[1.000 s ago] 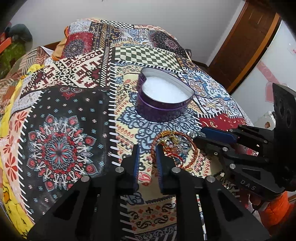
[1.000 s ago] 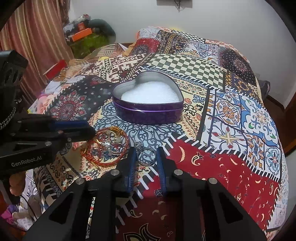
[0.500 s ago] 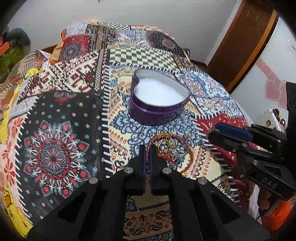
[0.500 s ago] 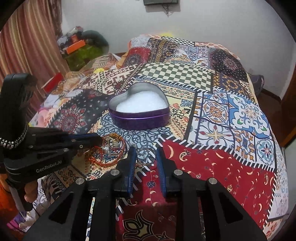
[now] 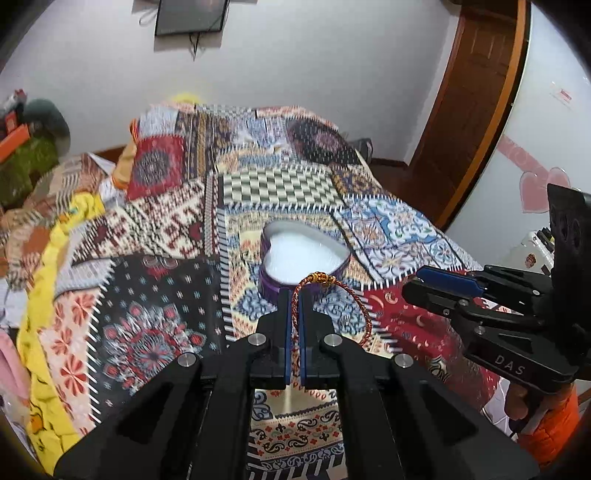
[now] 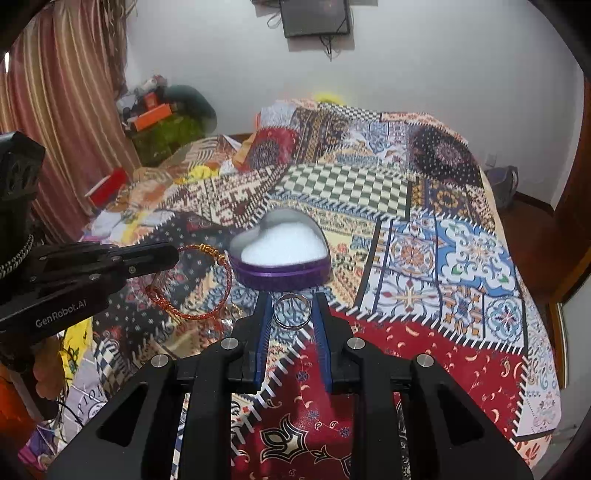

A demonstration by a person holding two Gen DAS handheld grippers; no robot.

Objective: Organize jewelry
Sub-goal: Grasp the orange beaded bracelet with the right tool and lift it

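My left gripper (image 5: 294, 295) is shut on a red braided bracelet (image 5: 364, 310) with gold beads and holds it lifted above the quilt. The bracelet also shows hanging from that gripper in the right wrist view (image 6: 221, 291). A purple heart-shaped tin (image 5: 271, 286) with white lining sits open on the bed just beyond; it also shows in the right wrist view (image 6: 280, 275). My right gripper (image 6: 291, 308) holds a silver ring (image 6: 291, 312) between its fingers, raised in front of the tin. The right gripper also shows in the left wrist view (image 5: 443, 286).
A patchwork quilt (image 6: 461, 258) covers the bed. Clutter and a striped curtain (image 6: 55, 110) stand at the left. A wooden door (image 5: 476, 92) is at the right, a dark screen (image 6: 316, 16) on the white wall.
My left gripper closed on the red bracelet and lifted it off the quilt. My right gripper rose with the silver ring between its fingers. Both views pulled up and back.
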